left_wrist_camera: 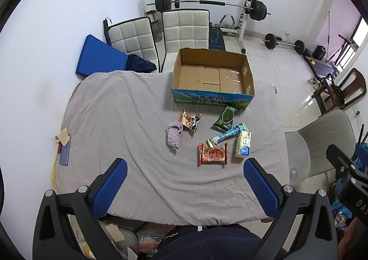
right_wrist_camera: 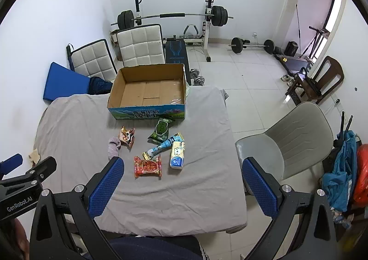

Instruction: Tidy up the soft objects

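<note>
An open cardboard box (left_wrist_camera: 212,76) (right_wrist_camera: 149,89) stands empty at the far side of the grey-clothed table (left_wrist_camera: 115,122) (right_wrist_camera: 188,191). In front of it lie a purple sock (left_wrist_camera: 174,134) (right_wrist_camera: 113,147), an orange snack pack (left_wrist_camera: 189,120) (right_wrist_camera: 127,137), a green pack (left_wrist_camera: 225,118) (right_wrist_camera: 161,130), a blue tube (left_wrist_camera: 226,136) (right_wrist_camera: 164,145), a tissue pack (left_wrist_camera: 243,145) (right_wrist_camera: 177,154) and a red pack (left_wrist_camera: 213,154) (right_wrist_camera: 148,166). My left gripper (left_wrist_camera: 185,181) and right gripper (right_wrist_camera: 181,181) are both open and empty, held above the near table edge.
Two white padded chairs (left_wrist_camera: 184,27) (right_wrist_camera: 140,44) stand behind the table, a grey chair (right_wrist_camera: 292,140) at its right. A phone (left_wrist_camera: 64,154) lies at the left table edge. A blue mat (left_wrist_camera: 99,57) leans on the wall. Weight equipment (right_wrist_camera: 172,17) fills the back.
</note>
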Demonstrator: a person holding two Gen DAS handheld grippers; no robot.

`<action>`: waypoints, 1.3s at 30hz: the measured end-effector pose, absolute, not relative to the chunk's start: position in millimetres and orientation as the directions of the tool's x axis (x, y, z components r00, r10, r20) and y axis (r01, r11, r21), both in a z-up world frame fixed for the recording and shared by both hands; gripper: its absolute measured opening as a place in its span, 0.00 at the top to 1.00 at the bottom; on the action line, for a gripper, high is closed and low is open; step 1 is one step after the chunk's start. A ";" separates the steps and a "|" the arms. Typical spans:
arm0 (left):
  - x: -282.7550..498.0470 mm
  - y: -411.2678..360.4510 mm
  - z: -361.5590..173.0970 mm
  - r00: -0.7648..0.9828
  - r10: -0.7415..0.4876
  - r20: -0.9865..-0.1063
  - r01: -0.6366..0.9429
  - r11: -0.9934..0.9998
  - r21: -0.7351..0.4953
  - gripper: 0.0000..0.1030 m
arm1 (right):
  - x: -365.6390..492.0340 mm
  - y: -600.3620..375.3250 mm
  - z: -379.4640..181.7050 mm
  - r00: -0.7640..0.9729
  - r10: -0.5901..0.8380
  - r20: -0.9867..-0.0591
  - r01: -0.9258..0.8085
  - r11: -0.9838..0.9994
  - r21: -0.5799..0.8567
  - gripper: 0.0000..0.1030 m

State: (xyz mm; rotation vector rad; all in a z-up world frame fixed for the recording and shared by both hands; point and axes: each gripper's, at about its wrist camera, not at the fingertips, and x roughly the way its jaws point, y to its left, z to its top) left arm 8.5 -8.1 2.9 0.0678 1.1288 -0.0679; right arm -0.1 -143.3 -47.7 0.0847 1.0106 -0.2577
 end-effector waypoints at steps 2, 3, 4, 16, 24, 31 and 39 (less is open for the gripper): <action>11.0 -7.8 1.8 0.422 -0.018 -0.906 0.086 0.996 0.020 0.00 | 1.5 -144.5 -47.7 0.506 -0.173 -0.845 0.253 0.966 -0.047 0.00; 10.7 -7.7 2.7 0.423 -0.017 -0.906 0.086 0.996 0.021 0.00 | 2.1 -144.2 -47.8 0.505 -0.173 -0.846 0.253 0.966 -0.046 0.00; 10.8 -7.5 2.6 0.424 -0.015 -0.905 0.086 0.996 0.023 0.00 | 2.7 -144.2 -47.8 0.504 -0.171 -0.846 0.252 0.967 -0.045 0.00; 14.1 -4.5 0.3 0.431 -0.011 -0.902 0.077 0.997 0.024 0.00 | 8.5 -142.3 -52.9 0.508 -0.162 -0.846 0.241 0.970 -0.041 0.00; 15.7 0.1 -0.4 0.431 -0.019 -0.902 0.079 0.997 0.017 0.00 | 11.0 -141.0 -55.2 0.508 -0.159 -0.847 0.239 0.970 -0.038 0.00; 17.0 1.8 -0.5 0.438 -0.020 -0.899 0.074 0.997 0.014 0.00 | 12.6 -140.1 -56.5 0.508 -0.164 -0.846 0.242 0.969 -0.042 0.00; 17.9 2.1 -0.5 0.439 -0.022 -0.898 0.075 0.997 0.012 0.00 | 13.0 -139.7 -54.2 0.511 -0.165 -0.843 0.244 0.969 -0.042 0.00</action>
